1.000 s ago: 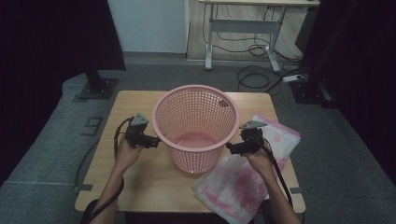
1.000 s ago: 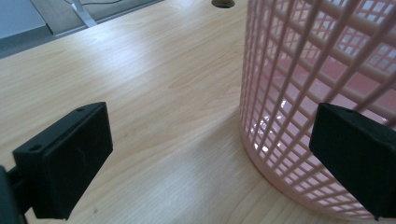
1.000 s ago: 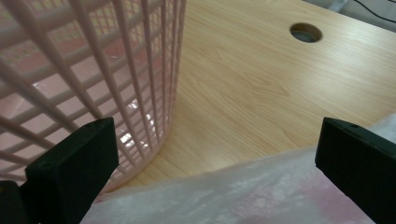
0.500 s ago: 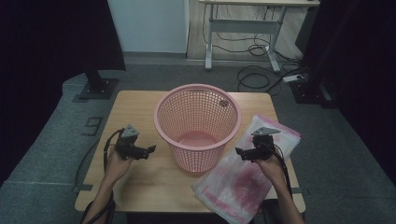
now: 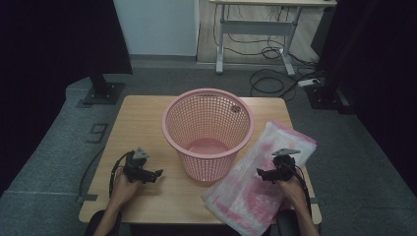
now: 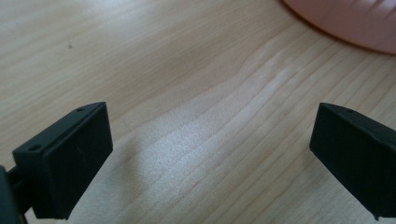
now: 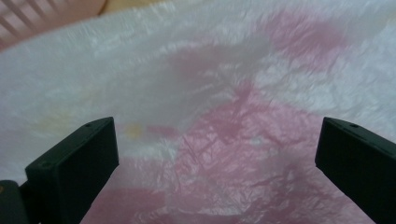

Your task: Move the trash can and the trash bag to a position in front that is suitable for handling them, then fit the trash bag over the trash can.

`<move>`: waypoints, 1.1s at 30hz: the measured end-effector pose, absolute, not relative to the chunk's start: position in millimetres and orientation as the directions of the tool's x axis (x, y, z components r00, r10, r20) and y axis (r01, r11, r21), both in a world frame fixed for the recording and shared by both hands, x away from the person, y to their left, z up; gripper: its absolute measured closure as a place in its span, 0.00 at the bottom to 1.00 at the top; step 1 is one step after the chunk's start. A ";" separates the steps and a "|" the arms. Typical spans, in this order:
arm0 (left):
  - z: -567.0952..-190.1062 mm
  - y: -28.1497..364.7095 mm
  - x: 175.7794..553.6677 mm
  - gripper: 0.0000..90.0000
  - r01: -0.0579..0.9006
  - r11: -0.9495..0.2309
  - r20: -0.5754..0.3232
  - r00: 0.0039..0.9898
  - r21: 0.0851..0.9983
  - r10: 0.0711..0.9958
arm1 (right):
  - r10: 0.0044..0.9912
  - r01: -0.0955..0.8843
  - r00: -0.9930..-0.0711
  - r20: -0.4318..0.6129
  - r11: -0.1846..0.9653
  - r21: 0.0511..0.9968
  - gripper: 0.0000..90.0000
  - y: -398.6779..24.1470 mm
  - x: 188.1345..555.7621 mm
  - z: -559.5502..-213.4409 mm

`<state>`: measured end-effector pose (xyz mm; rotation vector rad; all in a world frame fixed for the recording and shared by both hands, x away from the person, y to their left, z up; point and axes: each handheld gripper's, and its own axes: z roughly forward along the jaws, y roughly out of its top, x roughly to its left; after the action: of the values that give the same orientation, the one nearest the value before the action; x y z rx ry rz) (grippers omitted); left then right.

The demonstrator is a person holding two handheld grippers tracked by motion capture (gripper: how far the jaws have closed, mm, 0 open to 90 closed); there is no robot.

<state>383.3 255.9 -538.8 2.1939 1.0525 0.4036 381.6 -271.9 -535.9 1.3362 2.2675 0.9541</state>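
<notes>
A pink mesh basket (image 5: 208, 132) stands upright in the middle of the wooden table (image 5: 137, 123). A pink and white plastic bag (image 5: 255, 182) lies flat to its right, reaching the table's front edge. My left gripper (image 5: 156, 174) rests low over bare wood left of the basket, open, with nothing between its jaws (image 6: 212, 158); the basket's edge (image 6: 355, 23) shows at the top right of the left gripper view. My right gripper (image 5: 260, 173) hovers just above the bag (image 7: 219, 107), open and holding nothing.
The table's front edge lies close below both hands. Grey carpet surrounds the table. A desk frame (image 5: 255, 29) with cables (image 5: 268, 81) stands at the back, and a black stand base (image 5: 103, 91) sits at the back left.
Both grippers have drawn back from the basket's sides toward the table's front and lowered; the left one is over bare wood, the right one over the bag. The basket has stayed put.
</notes>
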 end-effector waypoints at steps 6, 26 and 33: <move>-544.8 254.0 385.6 0.00 0.592 -0.475 -0.002 0.628 0.651 0.779 | 0.868 0.647 -0.494 0.048 0.330 0.688 0.00 -271.5 382.0 -548.5; -547.9 251.9 385.8 0.00 0.578 -0.481 -0.009 0.645 0.659 0.764 | 0.876 0.614 -0.482 0.007 0.331 0.717 0.00 -266.8 377.2 -557.3; -548.0 251.0 386.8 0.00 0.579 -0.478 -0.010 0.643 0.660 0.766 | 0.877 0.614 -0.480 0.007 0.330 0.717 0.00 -266.8 377.2 -557.3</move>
<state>386.8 251.0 -548.0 2.2249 1.0427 0.3811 377.2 -266.8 -557.3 1.3193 2.2188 0.9425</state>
